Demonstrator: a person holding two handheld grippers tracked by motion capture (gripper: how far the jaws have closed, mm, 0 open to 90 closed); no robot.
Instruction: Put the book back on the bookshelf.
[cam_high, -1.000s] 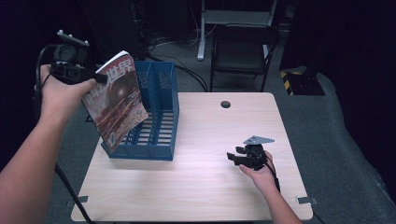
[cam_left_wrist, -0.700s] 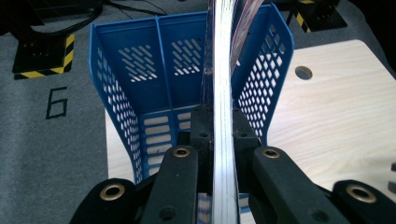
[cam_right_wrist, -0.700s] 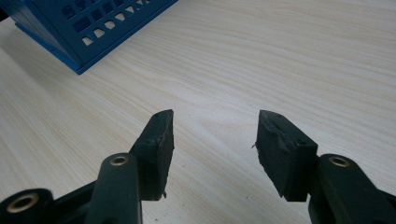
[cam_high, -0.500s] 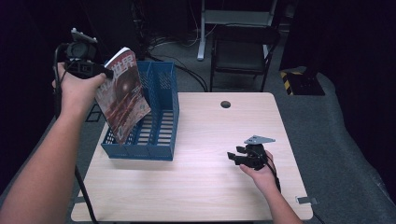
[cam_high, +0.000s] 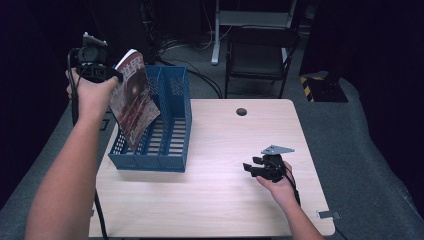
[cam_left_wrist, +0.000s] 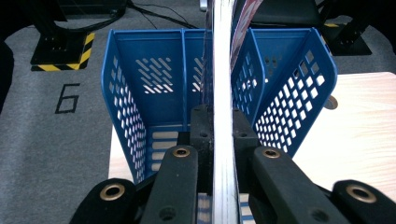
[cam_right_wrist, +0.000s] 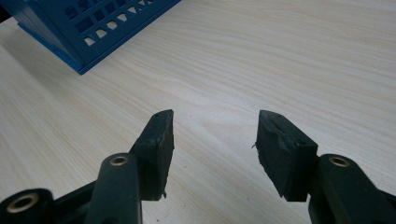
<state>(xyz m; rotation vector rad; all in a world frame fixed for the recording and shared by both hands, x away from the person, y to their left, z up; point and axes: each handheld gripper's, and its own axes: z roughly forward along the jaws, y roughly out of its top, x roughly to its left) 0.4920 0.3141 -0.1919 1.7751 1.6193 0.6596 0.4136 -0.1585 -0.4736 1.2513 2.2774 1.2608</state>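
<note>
Above the blue file rack (cam_high: 165, 135), the left gripper (cam_high: 107, 75) pinches a magazine (cam_high: 132, 102); the right gripper (cam_high: 252, 167) rests, jaws spread.

Around the light wood table

The table (cam_high: 220, 200) has a pale grain top with a small dark round hole (cam_high: 241, 111) near its far edge and a grey tab (cam_high: 328, 215) at the near right corner. Behind it stands a dark chair (cam_high: 257, 55), with cables (cam_high: 200, 75) trailing over the grey carpet. A black-and-yellow striped block (cam_high: 320, 85) sits on the floor to the right; a painted "6" (cam_left_wrist: 67, 98) marks the carpet.
</note>
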